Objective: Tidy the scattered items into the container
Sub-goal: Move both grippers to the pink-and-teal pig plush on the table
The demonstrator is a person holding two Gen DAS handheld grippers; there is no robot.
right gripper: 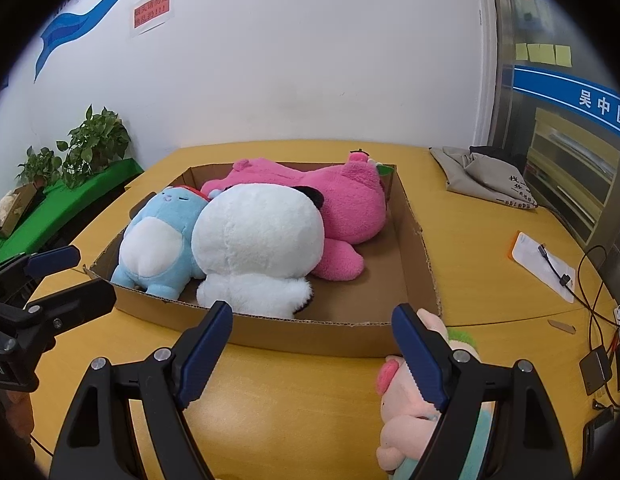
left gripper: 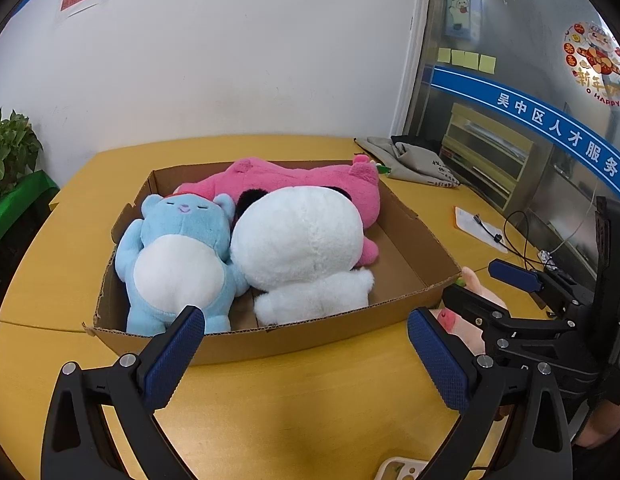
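Observation:
A shallow cardboard box (left gripper: 270, 340) (right gripper: 310, 336) on the yellow table holds a light blue bear plush (left gripper: 178, 248) (right gripper: 154, 240), a white panda plush (left gripper: 302, 248) (right gripper: 258, 244) and a big pink plush (left gripper: 310, 180) (right gripper: 345, 208). My left gripper (left gripper: 306, 316) (right gripper: 70, 278) hovers open at the box's near wall, nothing between its pads. My right gripper (right gripper: 311, 310) (left gripper: 469, 280) is open too, by the box's near right corner. A small pale pink plush (right gripper: 401, 412) (left gripper: 445, 315) lies on the table outside the box, beside and partly behind the right gripper's right finger.
A grey cloth bag (left gripper: 413, 160) (right gripper: 481, 180) lies at the table's far right. A paper with a cable (right gripper: 545, 264) and more wires (right gripper: 597, 344) lie along the right edge. Potted plants (right gripper: 94, 140) stand on a green shelf to the left. A pale phone case (left gripper: 397, 468) sits near me.

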